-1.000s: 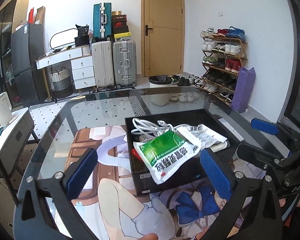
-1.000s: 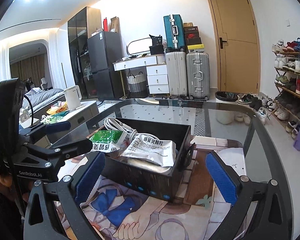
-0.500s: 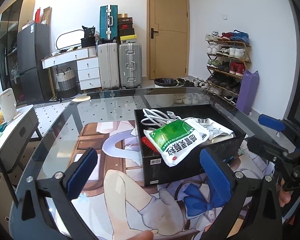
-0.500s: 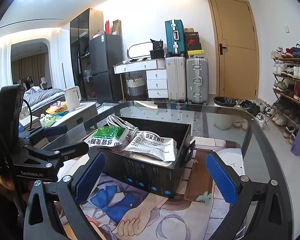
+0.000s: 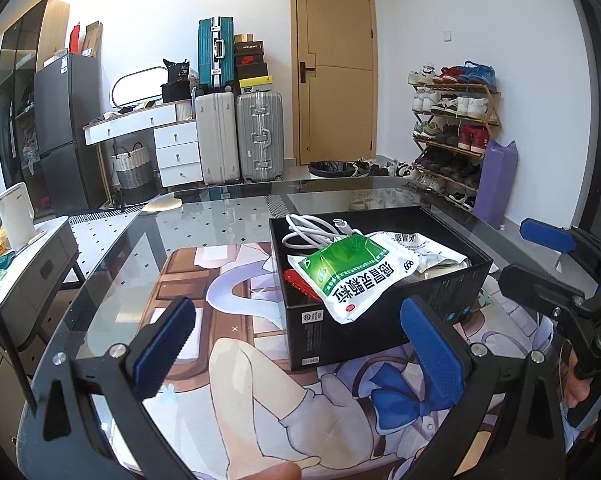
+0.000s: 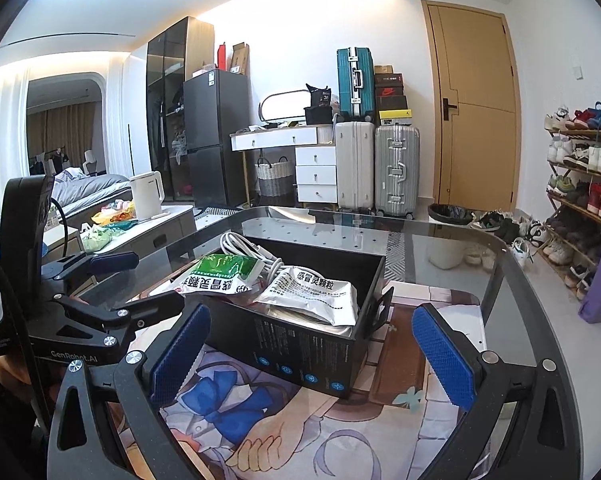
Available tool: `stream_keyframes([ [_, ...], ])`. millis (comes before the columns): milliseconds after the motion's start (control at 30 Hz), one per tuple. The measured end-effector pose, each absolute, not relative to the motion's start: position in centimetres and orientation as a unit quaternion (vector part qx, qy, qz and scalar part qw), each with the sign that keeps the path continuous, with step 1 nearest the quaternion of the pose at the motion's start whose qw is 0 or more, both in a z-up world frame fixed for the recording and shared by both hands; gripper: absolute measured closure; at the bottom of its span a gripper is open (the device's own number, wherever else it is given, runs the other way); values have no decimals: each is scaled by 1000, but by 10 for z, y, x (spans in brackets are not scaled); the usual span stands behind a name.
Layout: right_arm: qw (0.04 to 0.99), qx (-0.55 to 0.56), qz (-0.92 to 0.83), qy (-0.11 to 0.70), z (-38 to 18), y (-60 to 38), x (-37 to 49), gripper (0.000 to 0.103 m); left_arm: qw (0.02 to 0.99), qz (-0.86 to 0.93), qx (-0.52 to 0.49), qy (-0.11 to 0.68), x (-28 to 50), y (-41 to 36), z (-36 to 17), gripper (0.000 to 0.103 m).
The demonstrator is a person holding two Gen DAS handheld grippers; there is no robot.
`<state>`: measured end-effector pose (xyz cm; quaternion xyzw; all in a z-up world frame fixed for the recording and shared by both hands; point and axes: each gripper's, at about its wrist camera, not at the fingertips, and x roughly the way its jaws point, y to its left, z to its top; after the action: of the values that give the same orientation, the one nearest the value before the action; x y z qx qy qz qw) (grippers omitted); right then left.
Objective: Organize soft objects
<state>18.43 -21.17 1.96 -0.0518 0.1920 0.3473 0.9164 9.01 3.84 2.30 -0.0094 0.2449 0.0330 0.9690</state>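
Two grippers, left gripper [image 5: 298,346] and right gripper [image 6: 310,354], hung spread wide and empty above the glass table [image 5: 228,216]. A green medicine pouch [image 5: 350,274] lay across the black box's [image 5: 364,332] near rim; a white pouch [image 6: 314,294] and white cable [image 5: 308,232] sat inside.

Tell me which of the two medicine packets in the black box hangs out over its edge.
The green and white packet: its end droops over the black box wall. The silver-white packet lies wholly inside.
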Motion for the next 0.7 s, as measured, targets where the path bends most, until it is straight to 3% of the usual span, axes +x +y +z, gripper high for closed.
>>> stream_keyframes([
  [700,914,-56,356,189,20,-209,178,1,971,38,-22,237,89,42,24,0],
])
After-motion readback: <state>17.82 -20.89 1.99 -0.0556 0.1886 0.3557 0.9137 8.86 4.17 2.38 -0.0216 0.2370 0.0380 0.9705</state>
